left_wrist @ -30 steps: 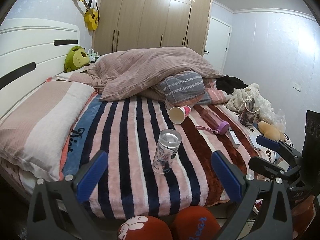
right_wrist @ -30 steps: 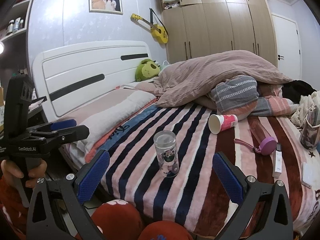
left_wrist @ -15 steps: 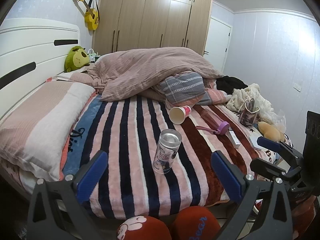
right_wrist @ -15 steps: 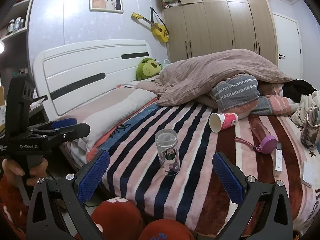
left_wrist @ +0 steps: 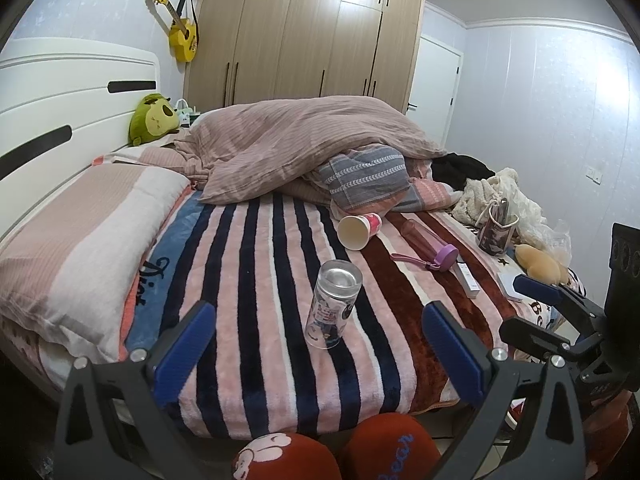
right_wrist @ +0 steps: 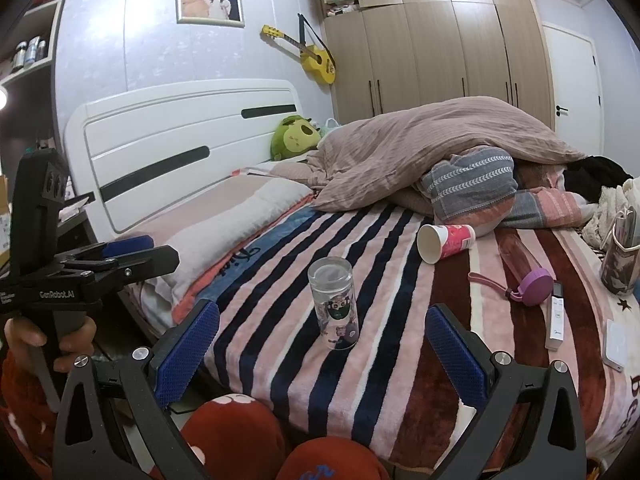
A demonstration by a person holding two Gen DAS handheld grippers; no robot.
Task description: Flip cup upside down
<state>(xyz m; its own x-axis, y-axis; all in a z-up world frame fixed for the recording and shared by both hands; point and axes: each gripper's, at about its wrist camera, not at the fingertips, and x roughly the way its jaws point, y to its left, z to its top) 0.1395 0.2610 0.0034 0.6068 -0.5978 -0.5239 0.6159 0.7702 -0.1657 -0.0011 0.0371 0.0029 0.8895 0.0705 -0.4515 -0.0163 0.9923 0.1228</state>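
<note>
A clear glass cup [left_wrist: 333, 303] with a printed cartoon label stands on the striped blanket near the bed's front edge, leaning slightly; it also shows in the right wrist view [right_wrist: 333, 304]. My left gripper [left_wrist: 318, 342] is open and empty, in front of the cup and apart from it. My right gripper [right_wrist: 322, 346] is open and empty, also short of the cup. The left gripper's body shows at the left of the right wrist view [right_wrist: 92, 264], and the right gripper's body at the right of the left wrist view [left_wrist: 560, 320].
A paper cup [left_wrist: 359, 230] lies on its side behind the glass cup. A pink bottle with a purple lid [left_wrist: 430, 244], a white remote [left_wrist: 468, 280] and a mug [left_wrist: 496, 232] lie to the right. A pillow [left_wrist: 72, 248] lies left, a heaped duvet [left_wrist: 300, 144] behind.
Both views have drifted slightly; the cup and both open grippers stand much as before.
</note>
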